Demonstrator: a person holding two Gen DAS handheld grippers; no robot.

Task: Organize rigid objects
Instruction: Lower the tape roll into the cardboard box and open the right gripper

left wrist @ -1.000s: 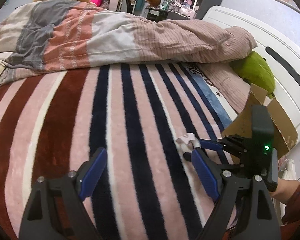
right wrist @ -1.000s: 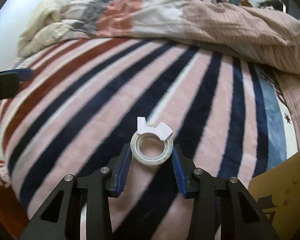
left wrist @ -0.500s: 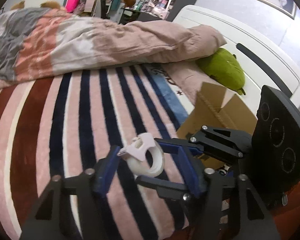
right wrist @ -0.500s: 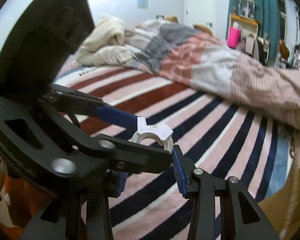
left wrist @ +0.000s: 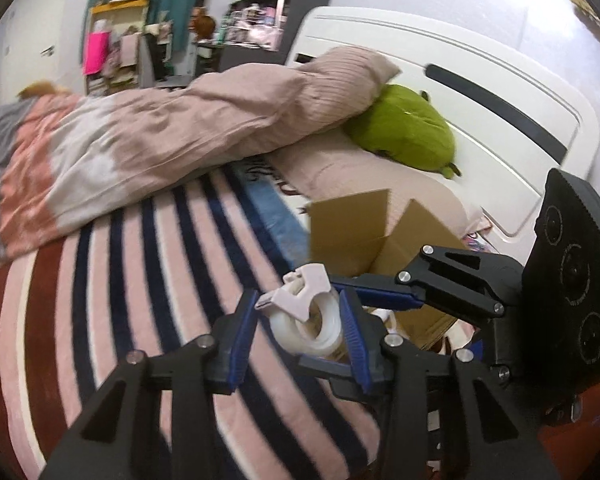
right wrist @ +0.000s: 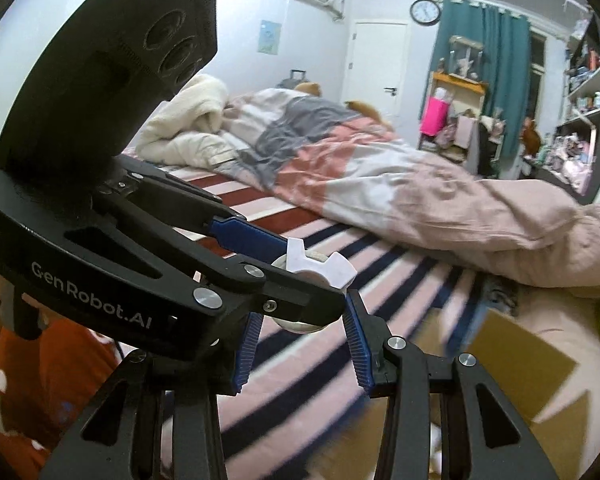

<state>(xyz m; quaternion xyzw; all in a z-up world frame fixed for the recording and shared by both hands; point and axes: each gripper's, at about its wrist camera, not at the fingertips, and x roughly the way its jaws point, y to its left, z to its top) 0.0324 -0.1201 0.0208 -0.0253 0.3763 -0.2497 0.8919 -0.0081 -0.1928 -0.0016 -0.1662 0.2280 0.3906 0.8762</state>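
A small roll of clear tape (left wrist: 312, 330) with a pale pink cutter (left wrist: 306, 286) clipped on it hangs in the air above the striped blanket (left wrist: 140, 280). Both grippers have it. My left gripper (left wrist: 296, 302) comes in from below, its jaws closing, and its blue pads meet the roll's sides. My right gripper (left wrist: 328, 320) reaches in from the right and is shut across the roll. In the right wrist view the roll (right wrist: 296, 326) sits between my right gripper's (right wrist: 302, 312) pads, and the left gripper (right wrist: 308, 272) crosses in front, hiding most of it.
An open cardboard box (left wrist: 352, 232) stands just behind the roll by the pillow end. A green plush (left wrist: 404, 132) leans on the white headboard (left wrist: 480, 92). A rumpled duvet (left wrist: 180, 128) lies across the far side of the bed. An orange sleeve (right wrist: 52, 360) shows at left.
The right gripper has lifted the tape roll off the blanket. My left gripper swung across to the roll and narrowed its jaws around it. Both views now face the box and headboard.
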